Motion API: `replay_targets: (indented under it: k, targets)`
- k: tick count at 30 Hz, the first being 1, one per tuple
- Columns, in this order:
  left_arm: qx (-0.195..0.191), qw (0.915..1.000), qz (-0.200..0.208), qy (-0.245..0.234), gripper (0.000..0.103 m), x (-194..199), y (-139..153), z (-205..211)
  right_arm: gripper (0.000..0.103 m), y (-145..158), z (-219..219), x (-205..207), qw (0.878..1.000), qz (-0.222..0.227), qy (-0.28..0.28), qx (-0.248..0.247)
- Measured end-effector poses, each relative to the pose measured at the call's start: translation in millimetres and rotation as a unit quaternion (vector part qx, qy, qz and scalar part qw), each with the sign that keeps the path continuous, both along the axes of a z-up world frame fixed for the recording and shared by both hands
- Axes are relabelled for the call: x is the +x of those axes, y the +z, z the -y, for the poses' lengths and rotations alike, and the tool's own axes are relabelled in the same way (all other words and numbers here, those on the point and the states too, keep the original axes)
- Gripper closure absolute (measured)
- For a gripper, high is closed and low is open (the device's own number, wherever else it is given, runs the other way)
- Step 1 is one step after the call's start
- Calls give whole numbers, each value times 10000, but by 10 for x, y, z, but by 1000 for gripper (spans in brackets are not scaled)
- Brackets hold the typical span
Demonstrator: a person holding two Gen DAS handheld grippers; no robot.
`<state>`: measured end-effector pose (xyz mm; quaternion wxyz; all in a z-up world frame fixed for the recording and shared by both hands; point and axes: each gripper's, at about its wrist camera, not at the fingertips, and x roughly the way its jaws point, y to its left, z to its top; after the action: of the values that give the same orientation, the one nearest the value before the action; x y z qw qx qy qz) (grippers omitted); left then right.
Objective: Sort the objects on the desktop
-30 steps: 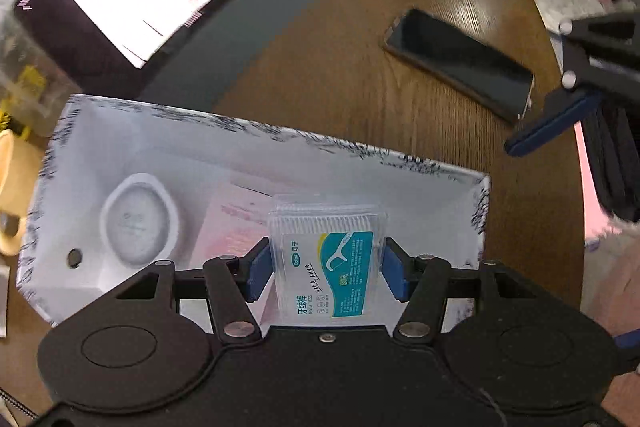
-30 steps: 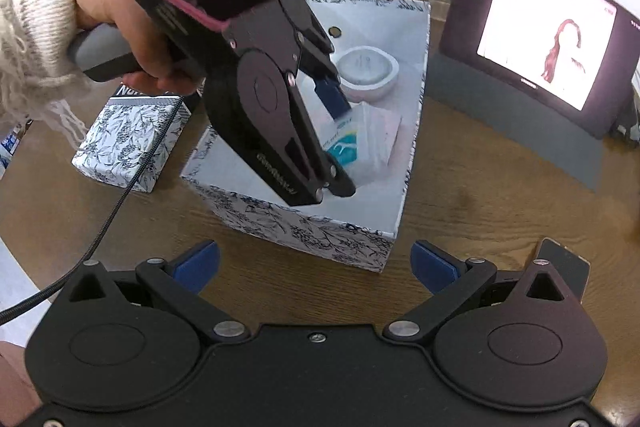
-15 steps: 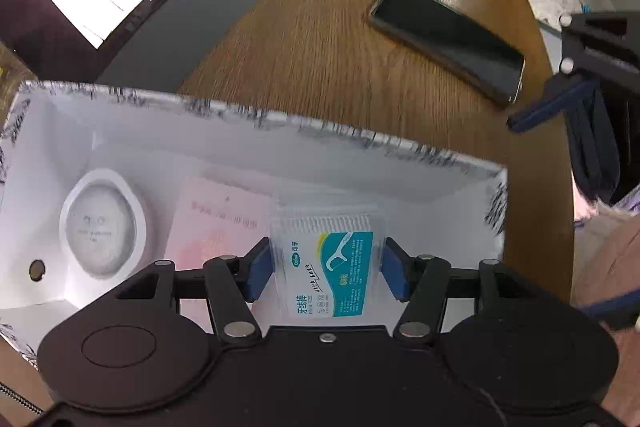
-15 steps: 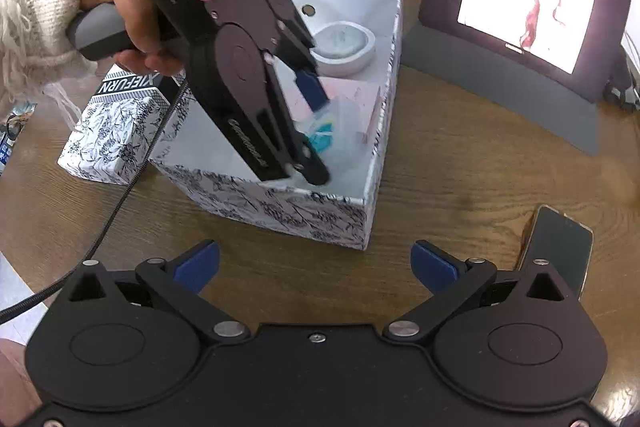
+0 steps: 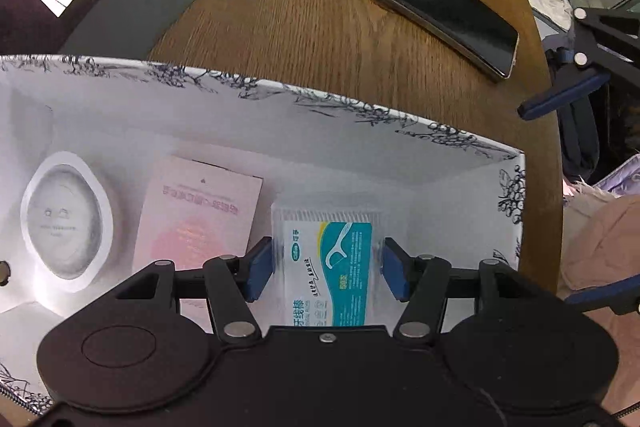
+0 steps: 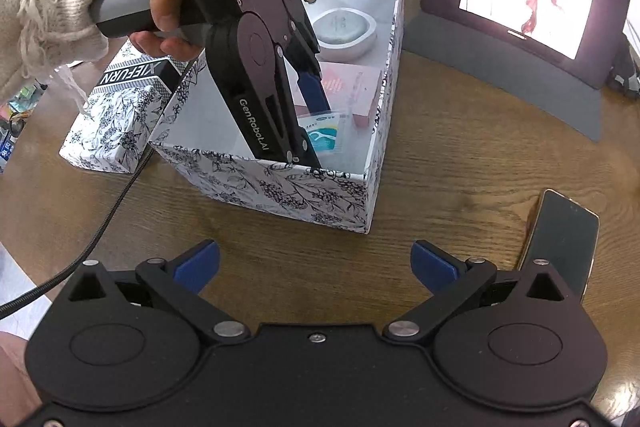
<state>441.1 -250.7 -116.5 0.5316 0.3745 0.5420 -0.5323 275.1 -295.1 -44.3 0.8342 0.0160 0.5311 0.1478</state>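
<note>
While the left gripper [image 5: 327,263] reaches down inside the patterned box [image 5: 360,115], its jaws sit against both sides of a clear floss pack [image 5: 328,259], gripping it low in the box, though I cannot tell whether it has touched bottom. Going left to right inside the box: a white oval dish [image 5: 66,221], a pink card [image 5: 198,215] just beside it, then the pack at the right end, near the wall. Right of the box, a phone [image 5: 438,9] lies alone on the wooden surface [image 5: 300,27], well apart from everything else. Further right, the right gripper [image 6: 316,265] hangs over bare wood in front of the box, jaws spread wide and holding nothing.

This looks like the placing step for the pack. Next, I'd judge, the left jaws need to part and lift straight up without snagging the wall or nudging the card. The phone seems the likely next item, and the idle gripper is the nearer one.
</note>
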Motion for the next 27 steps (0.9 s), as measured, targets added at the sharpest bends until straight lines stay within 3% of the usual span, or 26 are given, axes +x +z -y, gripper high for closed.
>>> replay_targets:
  k: [3,5,7,11,14,19,27]
  targets:
    - [-45,9998,-12,181,44,23,22,-13,0,1,0,-9,10000,-2,1,-13]
    - [-89,9994,31,320,37,36,49,-30,0,8,-15,-16,10000,9,23,-28]
    - [-176,9983,100,543,22,60,119,-81,0,16,-32,-23,10000,22,45,-39]
    - [-689,9916,203,1071,13,45,397,-271,0,50,-81,-49,9999,71,95,-46]
    - [-1174,9795,731,1464,9,-76,645,-445,0,75,-134,-83,9998,126,128,-119]
    - [-1836,9538,1164,2075,2,-387,935,-678,0,128,-205,-165,9997,201,110,-122]
    - [-2252,9116,1602,3043,1,-902,1191,-1102,0,180,-371,-325,9994,324,98,-61]
